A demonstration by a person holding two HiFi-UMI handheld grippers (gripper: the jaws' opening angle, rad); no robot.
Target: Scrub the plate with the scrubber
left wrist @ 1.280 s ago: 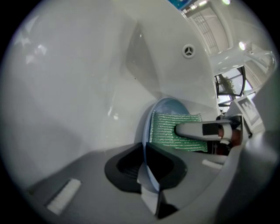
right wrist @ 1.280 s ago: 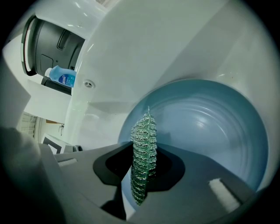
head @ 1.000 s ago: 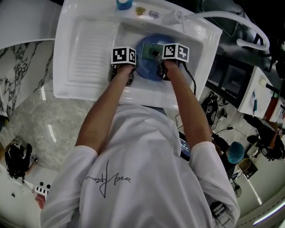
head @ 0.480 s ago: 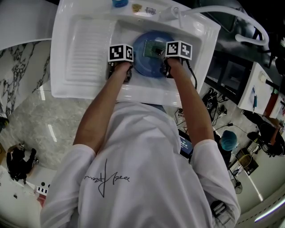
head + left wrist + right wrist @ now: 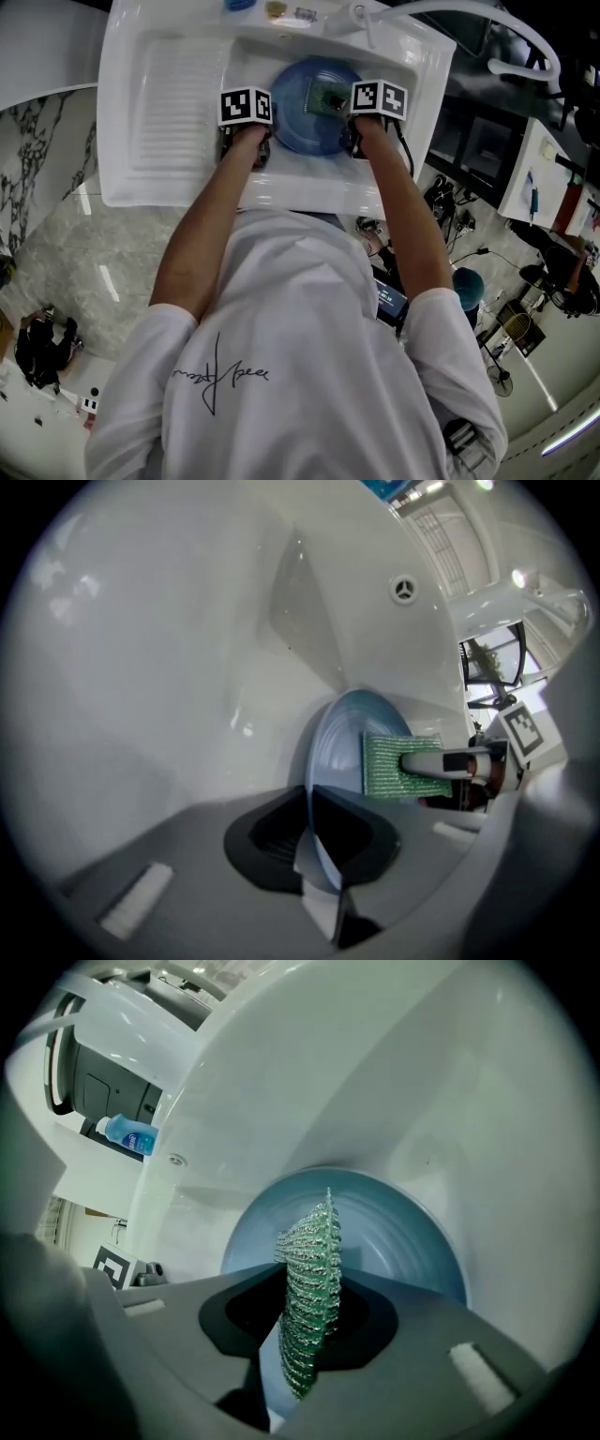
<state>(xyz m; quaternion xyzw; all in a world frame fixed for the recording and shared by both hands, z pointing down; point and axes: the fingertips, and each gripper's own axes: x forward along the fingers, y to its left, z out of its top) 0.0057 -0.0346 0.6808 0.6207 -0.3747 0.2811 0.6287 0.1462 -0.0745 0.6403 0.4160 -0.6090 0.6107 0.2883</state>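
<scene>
A blue plate (image 5: 302, 117) stands tilted in the white sink (image 5: 281, 192). My left gripper (image 5: 272, 127) is shut on the plate's left rim; in the left gripper view the thin plate (image 5: 349, 731) edge runs between the jaws of the left gripper (image 5: 314, 841). My right gripper (image 5: 337, 105) is shut on a green mesh scrubber (image 5: 325, 97) and presses it against the plate's face. The right gripper view shows the scrubber (image 5: 309, 1279) edge-on between the jaws of the right gripper (image 5: 302, 1335), with the plate (image 5: 398, 1227) behind it. From the left, the scrubber (image 5: 384, 766) lies flat on the plate.
A ribbed drainboard (image 5: 178, 94) lies left of the basin. A white hose and faucet (image 5: 487, 37) arch over the sink's right corner. A blue soap bottle (image 5: 131, 1133) stands on the sink's back ledge. The basin wall has an overflow hole (image 5: 403, 590). Marble counter (image 5: 56, 225) lies at the left.
The right gripper has slid the scrubber a little across the plate's face. The left gripper keeps its hold on the rim. The whole sink sits higher in the head view.
</scene>
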